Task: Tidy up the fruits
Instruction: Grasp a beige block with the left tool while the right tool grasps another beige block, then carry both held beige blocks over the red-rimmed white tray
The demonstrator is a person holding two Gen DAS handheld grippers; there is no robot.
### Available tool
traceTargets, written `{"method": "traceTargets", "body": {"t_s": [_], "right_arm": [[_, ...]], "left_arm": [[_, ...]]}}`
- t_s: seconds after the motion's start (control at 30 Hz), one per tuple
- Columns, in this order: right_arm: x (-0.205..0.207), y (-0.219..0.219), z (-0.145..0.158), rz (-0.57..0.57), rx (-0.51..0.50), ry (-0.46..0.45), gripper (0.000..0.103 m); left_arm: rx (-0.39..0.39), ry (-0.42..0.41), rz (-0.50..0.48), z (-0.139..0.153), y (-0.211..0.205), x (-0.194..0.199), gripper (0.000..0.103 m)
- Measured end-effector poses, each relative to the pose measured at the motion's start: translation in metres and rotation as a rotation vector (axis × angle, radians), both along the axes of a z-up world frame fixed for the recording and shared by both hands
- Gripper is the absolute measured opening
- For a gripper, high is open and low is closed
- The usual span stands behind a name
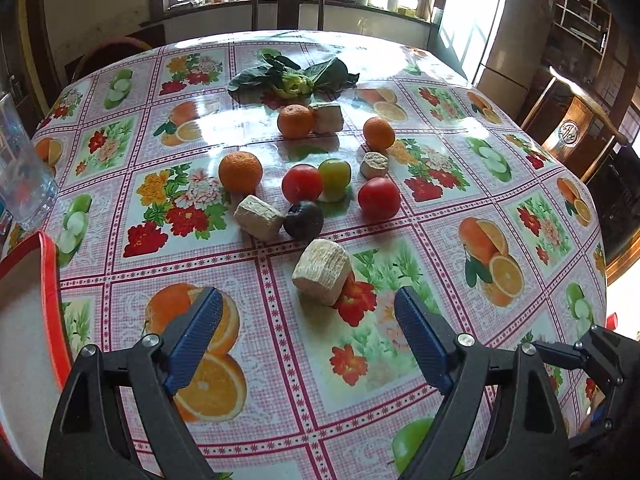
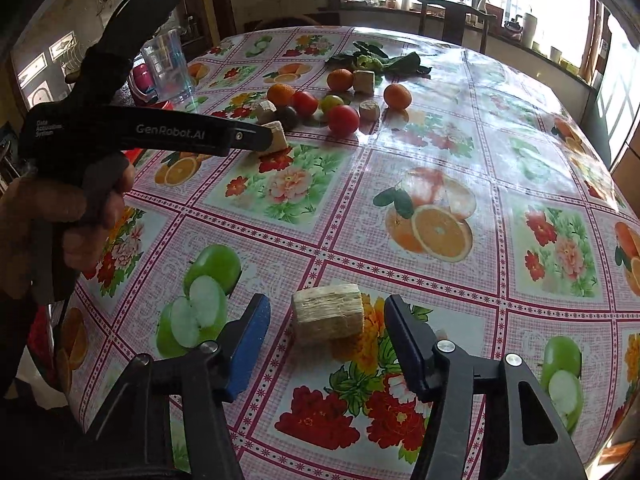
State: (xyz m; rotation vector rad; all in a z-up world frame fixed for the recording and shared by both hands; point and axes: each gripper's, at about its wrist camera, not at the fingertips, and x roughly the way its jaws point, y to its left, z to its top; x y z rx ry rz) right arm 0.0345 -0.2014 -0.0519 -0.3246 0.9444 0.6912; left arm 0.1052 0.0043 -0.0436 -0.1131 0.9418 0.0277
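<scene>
Three oranges [image 1: 240,171], two red tomatoes [image 1: 378,199], a green tomato [image 1: 335,174] and a dark plum [image 1: 303,220] lie mid-table among several pale fibrous chunks [image 1: 322,271]. My left gripper [image 1: 308,332] is open, its blue pads just short of the nearest chunk. My right gripper [image 2: 326,340] is open, with a separate pale chunk [image 2: 328,316] lying on the table between its pads, untouched. The left gripper also shows in the right wrist view [image 2: 256,142], close to a chunk [image 2: 278,138].
Leafy greens [image 1: 292,74] lie behind the fruit. A clear plastic jug [image 1: 22,176] stands at the left edge. A red-rimmed white tray [image 1: 28,320] sits at near left. Wooden chairs [image 1: 288,4] stand around the flowered tablecloth [image 1: 400,340].
</scene>
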Motion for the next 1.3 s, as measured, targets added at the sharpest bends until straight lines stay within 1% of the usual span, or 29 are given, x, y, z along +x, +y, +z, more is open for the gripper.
{"method": "traceTargets", "body": {"t_s": [0.07,0.1,0.17,0.2,0.23,0.27,0.3,0.33,0.37,0.4,0.5,0.7,0.93,1.07,1.3], "right_arm": [[0.003,0.000,-0.002,0.001,-0.009,-0.001,0.058],[0.004,0.001,-0.003,0.002,-0.012,-0.004,0.055],[0.004,0.000,-0.003,0.001,-0.010,-0.011,0.052],[0.004,0.000,-0.003,0.000,-0.013,-0.013,0.049],[0.004,-0.001,-0.003,-0.003,-0.012,-0.015,0.048],[0.004,-0.002,-0.002,-0.006,0.003,-0.010,0.045],[0.005,-0.003,-0.002,-0.011,0.009,-0.009,0.040],[0.005,-0.004,-0.002,-0.016,0.014,-0.009,0.037],[0.005,-0.005,-0.001,-0.020,0.018,-0.005,0.036],[0.005,-0.007,-0.001,-0.024,0.022,-0.001,0.036],[0.003,-0.008,0.001,-0.034,0.032,0.002,0.035],[-0.005,-0.008,0.010,-0.034,0.068,0.004,0.035],[-0.016,0.003,0.020,-0.015,0.114,0.018,0.035],[-0.022,0.013,0.025,0.009,0.116,0.011,0.035],[-0.029,0.027,0.032,0.042,0.124,0.003,0.035]], "left_arm": [[0.014,0.014,0.007,-0.006,-0.001,0.009,0.088],[0.019,0.018,0.007,-0.008,-0.001,0.013,0.086],[0.013,0.034,0.004,-0.015,-0.001,0.019,0.080],[0.002,0.041,-0.002,-0.018,-0.001,0.021,0.073],[0.023,0.024,-0.003,-0.018,-0.003,0.021,0.071],[0.037,0.021,-0.007,-0.018,-0.005,0.021,0.070],[0.045,0.015,-0.014,-0.019,-0.007,0.021,0.065],[0.051,0.008,-0.021,-0.018,-0.008,0.020,0.054],[0.052,0.002,-0.031,-0.017,-0.009,0.019,0.047],[0.042,0.000,-0.044,-0.016,-0.009,0.019,0.033],[-0.003,0.008,-0.070,-0.013,-0.008,0.016,0.034],[-0.048,-0.021,-0.068,-0.004,-0.004,-0.011,0.034],[-0.075,-0.072,-0.045,0.015,0.007,-0.047,0.034],[-0.104,-0.096,-0.025,0.024,0.016,-0.062,0.034],[-0.115,-0.118,0.000,0.032,0.028,-0.083,0.034]]}}
